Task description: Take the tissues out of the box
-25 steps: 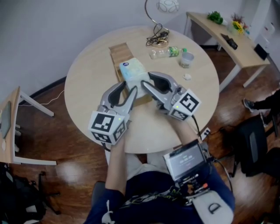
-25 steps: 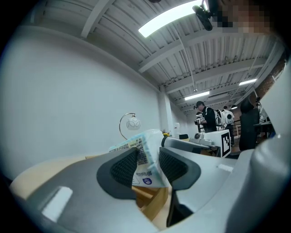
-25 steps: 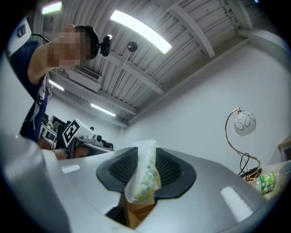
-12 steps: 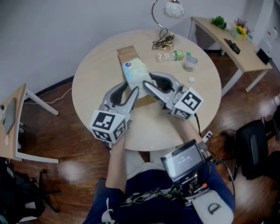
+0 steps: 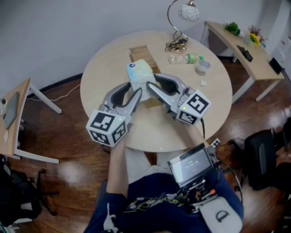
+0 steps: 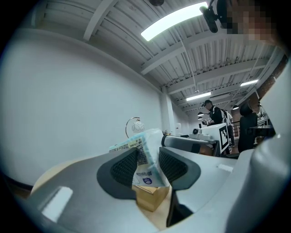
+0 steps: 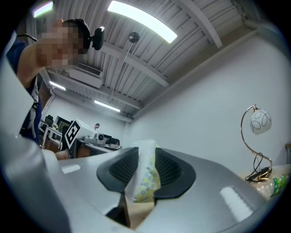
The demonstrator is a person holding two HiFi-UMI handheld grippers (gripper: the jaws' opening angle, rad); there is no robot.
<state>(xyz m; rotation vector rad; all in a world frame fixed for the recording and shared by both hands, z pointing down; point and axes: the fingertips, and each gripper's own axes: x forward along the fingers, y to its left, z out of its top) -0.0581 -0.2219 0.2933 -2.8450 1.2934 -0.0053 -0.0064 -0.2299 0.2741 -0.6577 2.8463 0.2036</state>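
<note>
- Left gripper [image 5: 136, 91]: jaws partly open, pads clamped on the printed end of the tissue pack [image 5: 139, 72].
- Right gripper [image 5: 151, 83]: jaws closer together, pinching the pack's thin wrapper edge from the other side.
- The pack hangs between both grippers, over the cardboard box [image 5: 142, 52], which sits mid-table [image 5: 104, 77] toward the far edge.
- The pack's lower end looks just above the box mouth; I cannot tell whether it is fully clear.
- Doing it well, as I judge it:
  - lift both grippers together and straight up, so the wrapper does not twist or tear at my right pinch;
  - hold the squeeze even, since the soft pack may slip;
  - watch that the light box does not ride up with the pack.
- Around, all near the far right edge:
  - a lamp [image 5: 188, 12] with a coiled cable [image 5: 176, 44] at its foot;
  - a plastic bottle [image 5: 184, 58] lying flat;
  - a small cup [image 5: 203, 67].
- All of these are well apart from the box, and nothing blocks a lift or a set-down toward the near edge.
</note>
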